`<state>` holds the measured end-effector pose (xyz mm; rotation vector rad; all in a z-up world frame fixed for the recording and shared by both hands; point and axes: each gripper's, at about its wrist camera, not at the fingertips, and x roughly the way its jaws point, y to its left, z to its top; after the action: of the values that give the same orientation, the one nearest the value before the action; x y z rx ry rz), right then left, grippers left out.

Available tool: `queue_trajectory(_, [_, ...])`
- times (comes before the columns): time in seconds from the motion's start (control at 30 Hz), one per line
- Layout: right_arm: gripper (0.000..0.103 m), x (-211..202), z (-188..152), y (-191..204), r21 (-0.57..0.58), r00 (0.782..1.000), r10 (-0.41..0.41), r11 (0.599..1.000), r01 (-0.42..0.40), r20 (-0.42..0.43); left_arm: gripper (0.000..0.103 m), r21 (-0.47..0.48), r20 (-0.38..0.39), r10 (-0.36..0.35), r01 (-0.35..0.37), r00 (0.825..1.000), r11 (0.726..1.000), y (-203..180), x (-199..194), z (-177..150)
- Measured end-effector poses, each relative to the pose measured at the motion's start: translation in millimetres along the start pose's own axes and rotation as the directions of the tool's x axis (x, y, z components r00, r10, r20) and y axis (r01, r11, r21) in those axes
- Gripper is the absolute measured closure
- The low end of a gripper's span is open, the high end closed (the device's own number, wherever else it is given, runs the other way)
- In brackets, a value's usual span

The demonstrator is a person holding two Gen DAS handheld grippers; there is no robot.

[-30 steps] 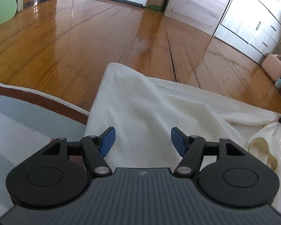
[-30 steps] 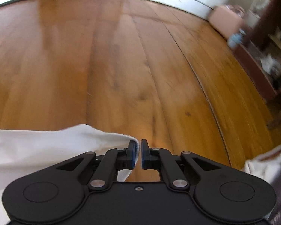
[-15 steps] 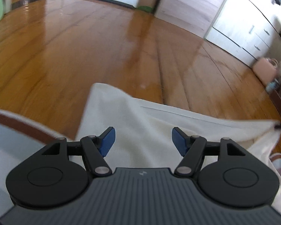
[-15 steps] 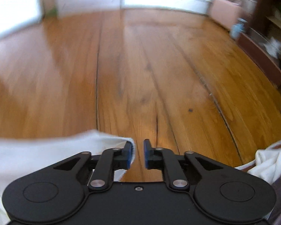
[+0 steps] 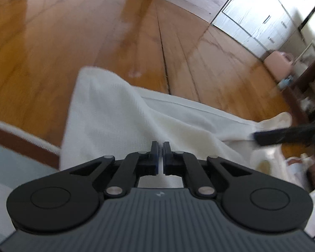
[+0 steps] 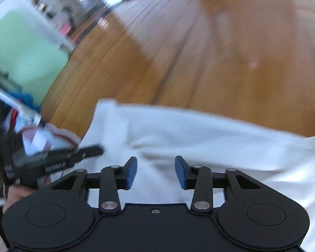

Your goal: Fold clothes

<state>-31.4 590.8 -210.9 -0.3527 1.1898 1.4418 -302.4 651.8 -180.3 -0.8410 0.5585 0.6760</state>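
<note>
White waffle-weave garment (image 5: 119,113) sits mid-frame in the left wrist view, draped from lower centre up to a rounded corner at centre left, with a hemmed edge running right toward the frame edge; in the right wrist view the same cloth (image 6: 199,130) spans the middle band from centre left to the right edge, and both views are motion-blurred. Left tongs (image 5: 160,157) at lower centre are nearly pressed together with a thin gap between the blue pads, cloth directly behind them; cannot tell if a fold is actually pinched. Right tongs (image 6: 155,172) at lower centre are spread wide, blue pads apart, hovering over the cloth with nothing between them. The left tongs also show as a blurred black shape at lower left of the right wrist view, tip at the cloth edge; the right tongs show as a dark bar at the right edge of the left wrist view, touching the hem. Under the cloth at lower left of the left wrist view: a rug (image 5: 14,142) with brown band and pale trim. Beyond it, glossy wooden floor (image 5: 73,31) fills the upper frame. White cabinets (image 5: 262,16) upper right, pink case (image 5: 277,63) at right. Green panel (image 6: 21,63) at upper left of the right wrist view.
</note>
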Motion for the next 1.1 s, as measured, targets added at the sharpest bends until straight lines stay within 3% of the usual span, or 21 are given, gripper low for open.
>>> queue_trajectory(0.13, [0.041, 33.0, -6.3, 24.1, -0.036, 1.0, -0.016, 0.999, 0.015, -0.024, 0.1, -0.004, 0.006, -0.033, 0.033, 0.999, 0.999, 0.6, -5.1, 2.1])
queue_trajectory(0.2, [0.045, 45.7, -10.3, 31.2, -0.075, 0.998, -0.002, 0.997, -0.003, -0.06, 0.1, -0.016, 0.011, -0.042, 0.042, 0.999, 0.999, 2.9, -6.6, 3.9])
queue_trajectory(0.23, [0.056, 45.2, -15.1, 41.0, -0.141, 0.999, -0.004, 0.99, -0.003, -0.045, 0.099, -0.03, 0.011, -0.047, 0.047, 0.999, 0.998, 4.4, -7.3, 4.4])
queue_trajectory(0.27, [0.094, 44.8, -19.9, 50.8, -0.207, 1.0, -0.005, 0.978, -0.001, -0.029, 0.097, -0.047, 0.011, -0.051, 0.052, 0.999, 0.998, 5.9, -8.1, 4.8])
queue_trajectory(0.33, [0.095, 38.0, -32.5, 75.0, -0.337, 0.999, -0.025, 0.941, 0.033, 0.028, 0.086, -0.088, 0.022, -0.061, 0.063, 0.998, 0.994, 8.9, -13.1, 4.7])
queue_trajectory(0.37, [0.095, 33.0, -42.0, 91.1, -0.407, 0.998, -0.04, 0.912, 0.058, 0.054, 0.066, -0.119, 0.041, -0.064, 0.069, 0.997, 0.991, 9.9, -16.8, 4.4])
queue_trajectory(0.4, [0.095, 30.1, -50.6, 105.0, -0.459, 0.998, -0.043, 0.886, 0.062, 0.053, 0.037, -0.146, 0.07, -0.063, 0.072, 0.996, 0.987, 8.5, -21.9, 3.3])
queue_trajectory(0.43, [0.095, 27.2, -59.2, 118.8, -0.509, 0.998, -0.046, 0.858, 0.066, 0.052, 0.028, -0.144, 0.091, -0.069, 0.081, 0.994, 0.986, 4.5, -24.8, 2.3])
queue_trajectory(0.5, [0.095, 25.3, -81.2, 141.4, -0.596, 0.998, -0.062, 0.801, 0.062, 0.021, 0.026, -0.111, 0.102, -0.093, 0.105, 0.99, 0.988, -5.8, -24.3, 1.6])
queue_trajectory(0.6, [0.094, 30.5, -115.0, 165.2, -0.695, 0.992, -0.127, 0.713, 0.095, 0.005, 0.026, -0.067, 0.042, -0.11, 0.112, 0.993, 0.991, -20.4, -13.0, -1.6])
queue_trajectory(0.67, [0.094, 30.4, -122.1, 170.6, -0.71, 0.988, -0.153, 0.694, 0.119, 0.016, 0.026, -0.011, -0.034, -0.065, 0.065, 0.997, 0.998, -28.8, -3.5, -6.1])
queue_trajectory(0.77, [0.094, 27.3, -122.1, 172.2, -0.702, 0.984, -0.176, 0.696, 0.152, 0.04, 0.028, 0.129, -0.104, 0.052, -0.039, 0.993, 0.991, -42.4, 5.0, -12.8])
queue_trajectory(0.87, [0.094, 24.1, -122.2, 173.9, -0.692, 0.978, -0.198, 0.697, 0.186, 0.063, 0.029, 0.173, -0.106, 0.059, -0.04, 0.993, 0.984, -47.7, 8.9, -15.7])
queue_trajectory(0.93, [0.094, 22.2, -121.4, 175.6, -0.691, 0.969, -0.23, 0.686, 0.227, 0.09, 0.064, 0.167, -0.107, 0.04, -0.022, 0.993, 0.986, -49.1, 12.5, -16.1])
queue_trajectory(0.97, [0.094, 21.6, -120.2, 176.0, -0.69, 0.964, -0.246, 0.681, 0.247, 0.103, 0.1, 0.149, -0.091, 0.018, -0.004, 0.996, 0.989, -47.4, 10.2, -15.1])
queue_trajectory(1.03, [0.094, 23.9, -117.6, 176.5, -0.678, 0.958, -0.263, 0.684, 0.269, 0.114, 0.102, 0.098, -0.037, -0.039, 0.042, 0.999, 0.994, -40.9, 0.3, -11.8])
queue_trajectory(1.1, [0.094, 27.8, -115.5, 179.4, -0.66, 0.948, -0.287, 0.687, 0.303, 0.137, 0.102, -0.038, 0.088, -0.132, 0.136, 0.987, 0.99, -21.0, -24.0, -7.8])
